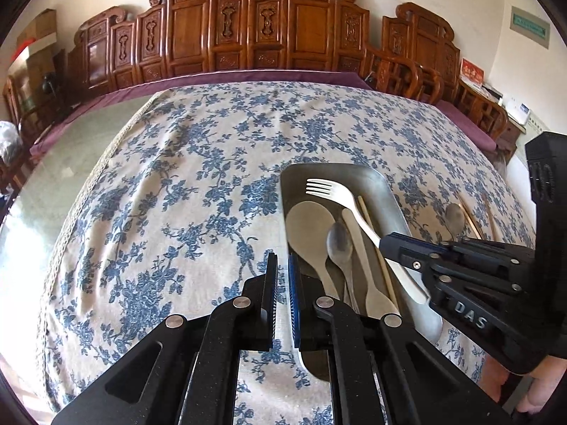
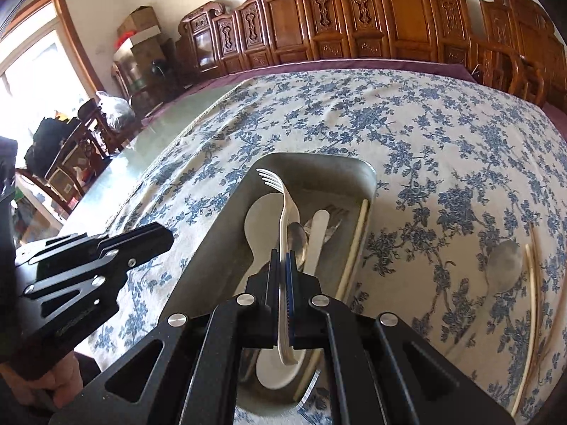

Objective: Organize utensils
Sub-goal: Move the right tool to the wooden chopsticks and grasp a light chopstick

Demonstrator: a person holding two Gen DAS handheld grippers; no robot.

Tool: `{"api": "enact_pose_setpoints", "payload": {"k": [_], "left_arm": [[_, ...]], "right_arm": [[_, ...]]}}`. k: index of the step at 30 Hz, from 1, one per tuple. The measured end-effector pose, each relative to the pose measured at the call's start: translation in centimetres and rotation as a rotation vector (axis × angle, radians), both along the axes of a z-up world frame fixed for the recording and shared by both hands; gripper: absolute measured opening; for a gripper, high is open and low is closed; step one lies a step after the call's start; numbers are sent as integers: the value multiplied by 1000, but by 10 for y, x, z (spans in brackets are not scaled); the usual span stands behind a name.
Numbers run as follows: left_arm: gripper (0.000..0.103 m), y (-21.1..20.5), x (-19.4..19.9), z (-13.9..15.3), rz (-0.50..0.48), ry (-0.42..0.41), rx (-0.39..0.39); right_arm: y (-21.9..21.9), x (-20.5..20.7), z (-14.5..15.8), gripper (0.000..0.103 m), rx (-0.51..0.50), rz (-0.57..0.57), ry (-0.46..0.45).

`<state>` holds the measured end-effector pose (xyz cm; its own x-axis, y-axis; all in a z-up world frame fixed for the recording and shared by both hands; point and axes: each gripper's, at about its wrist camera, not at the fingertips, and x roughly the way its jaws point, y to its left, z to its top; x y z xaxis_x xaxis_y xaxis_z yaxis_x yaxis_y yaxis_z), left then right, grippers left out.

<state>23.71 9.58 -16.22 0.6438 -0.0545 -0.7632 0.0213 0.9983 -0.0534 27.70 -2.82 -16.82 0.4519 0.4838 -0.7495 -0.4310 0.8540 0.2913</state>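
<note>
A grey metal tray (image 1: 386, 191) (image 2: 212, 244) lies on the floral tablecloth. It holds a white rice paddle (image 1: 308, 226), a metal spoon (image 1: 339, 242), a flat white utensil (image 1: 361, 248) and a chopstick (image 1: 375, 237). My right gripper (image 2: 282, 255) (image 1: 384, 244) is shut on a white plastic fork (image 2: 285, 205) (image 1: 336, 194) and holds it above the tray, tines pointing away. My left gripper (image 1: 281, 265) (image 2: 166, 237) is nearly shut and empty, over the cloth just left of the tray.
A metal spoon (image 2: 503, 258) (image 1: 454, 216) and chopsticks (image 2: 531, 294) (image 1: 471, 217) lie on the cloth right of the tray. Carved wooden chairs (image 1: 255, 24) line the far side. The bare table surface (image 1: 81, 163) shows to the left.
</note>
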Motion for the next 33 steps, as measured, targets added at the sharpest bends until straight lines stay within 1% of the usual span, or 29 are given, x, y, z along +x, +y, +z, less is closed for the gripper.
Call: {"api": "enact_pose_setpoints", "payload": {"k": [4,6,11,15,18,21,23,26,29,33], "left_arm": [[5,7,-1,3,12,-8,-10],[5,9,-2,4,16,-11,-14],[5,10,-3,6,17,-18,-19],[5,6,-4,8,8,-22,-22],[5,-1,-6,11,-7,-29,-30],[5,-13,-6,13,-34,-37,-40],[14,-22,-7,14,-56,-42,-50],[15,-36,-6,15,-86,-49,-61],[16,-52,-6,15,-115,-57,-59],[16,-66,-9,13,-139,-58,-61]], "right_arm": [[5,5,-6,4,10,0,28],[6,5,-9,6,33,9,42],[6,0,-8,7,58,31,43],[-6,-9,1,7,64,47,4],[-27,-18,12,7,59,43,-37],[-59,-28,23,7,13,27,-95],[-81,-29,27,7,-11,6,-112],[-116,-28,29,7,-63,-33,-128],[-149,-22,24,7,-114,-71,-123],[-187,-15,9,7,-152,-105,-87]]}}
